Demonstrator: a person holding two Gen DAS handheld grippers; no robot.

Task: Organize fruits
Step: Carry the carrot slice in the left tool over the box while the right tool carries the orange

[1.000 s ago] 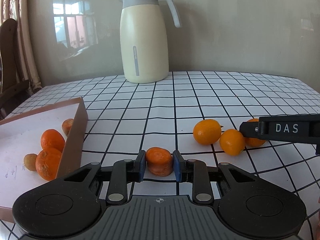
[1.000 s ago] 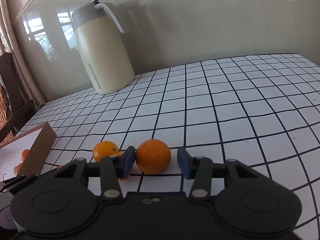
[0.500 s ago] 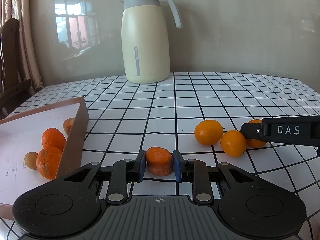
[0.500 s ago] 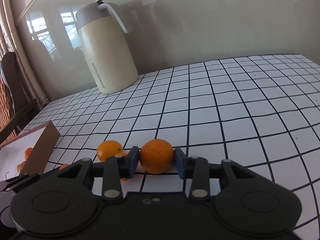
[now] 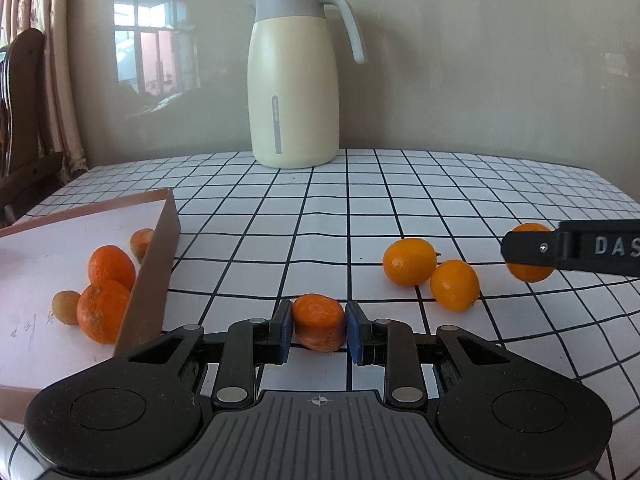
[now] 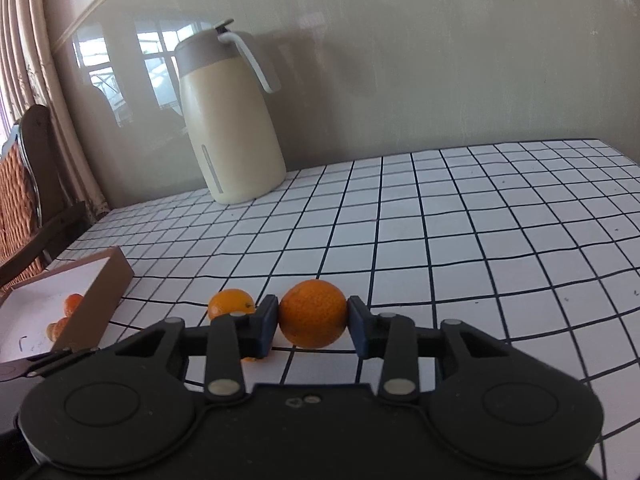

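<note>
My left gripper (image 5: 318,330) is shut on a flattish orange tangerine (image 5: 319,321), held just above the checked tablecloth. My right gripper (image 6: 313,320) is shut on a round orange (image 6: 313,313) and holds it lifted; it shows at the right of the left wrist view (image 5: 529,252). Two small oranges (image 5: 409,261) (image 5: 455,285) lie loose on the cloth between the grippers. A shallow cardboard box (image 5: 154,264) at the left holds several fruits (image 5: 105,310); it also shows in the right wrist view (image 6: 96,296).
A cream thermos jug (image 5: 294,92) stands at the back centre by the wall. A wooden chair (image 5: 20,120) stands beyond the table's left edge. One loose orange (image 6: 231,303) shows left of my right gripper.
My right gripper has closed on the round orange and lifted it off the cloth. My left gripper stays shut on the tangerine and has risen slightly.
</note>
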